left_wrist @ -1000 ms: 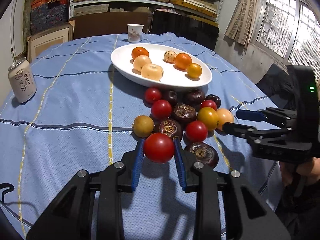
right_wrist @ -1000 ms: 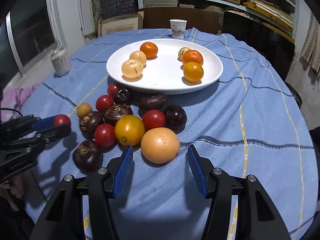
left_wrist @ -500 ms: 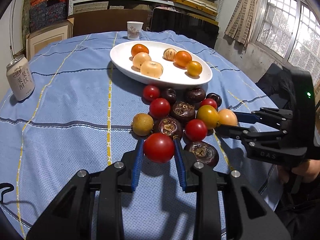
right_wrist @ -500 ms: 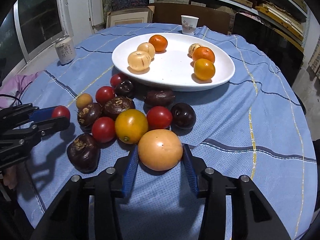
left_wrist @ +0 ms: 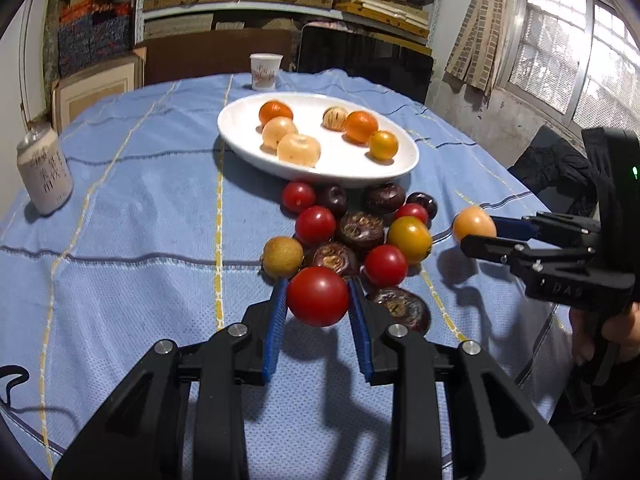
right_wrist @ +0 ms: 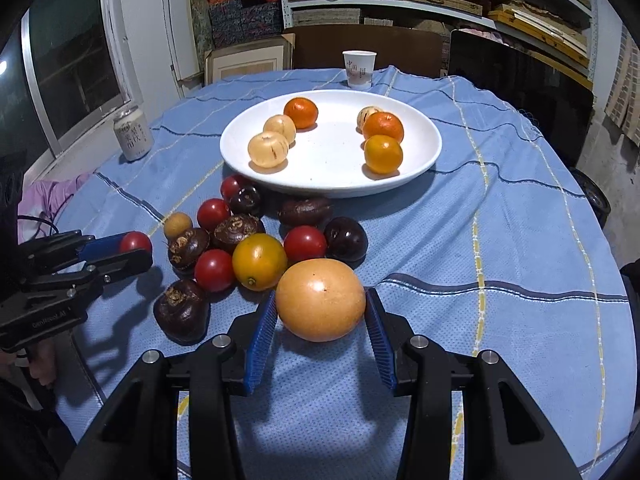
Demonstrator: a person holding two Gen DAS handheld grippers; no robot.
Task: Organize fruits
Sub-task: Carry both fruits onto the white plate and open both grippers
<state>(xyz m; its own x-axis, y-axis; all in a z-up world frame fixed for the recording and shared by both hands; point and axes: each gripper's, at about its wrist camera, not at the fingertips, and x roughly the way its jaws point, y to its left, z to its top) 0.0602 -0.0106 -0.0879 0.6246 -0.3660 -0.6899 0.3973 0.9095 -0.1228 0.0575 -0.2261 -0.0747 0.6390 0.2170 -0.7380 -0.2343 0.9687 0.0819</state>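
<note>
A white plate (left_wrist: 244,148) (right_wrist: 332,160) at the back of the blue cloth holds several orange and pale fruits. In front of it lies a pile (left_wrist: 360,232) (right_wrist: 248,232) of red tomatoes, dark brown fruits and a yellow tomato. My left gripper (left_wrist: 318,294) (right_wrist: 134,250) is shut on a red tomato (left_wrist: 318,298) (right_wrist: 135,241) at the pile's near side. Raised above the cloth to the pile's right, my right gripper (right_wrist: 320,306) (left_wrist: 478,234) is shut on a large orange fruit (right_wrist: 320,300) (left_wrist: 473,223).
A drinks can (left_wrist: 45,176) (right_wrist: 133,133) stands at the left of the table. A paper cup (left_wrist: 266,71) (right_wrist: 359,68) stands behind the plate. Dark chairs and stacked shelves line the far side. A person's hand (left_wrist: 616,332) grips the right tool near the table's right edge.
My right gripper's jaws closed onto the orange fruit, then lifted it off the cloth and away from the pile. The left gripper kept still with its tomato.
</note>
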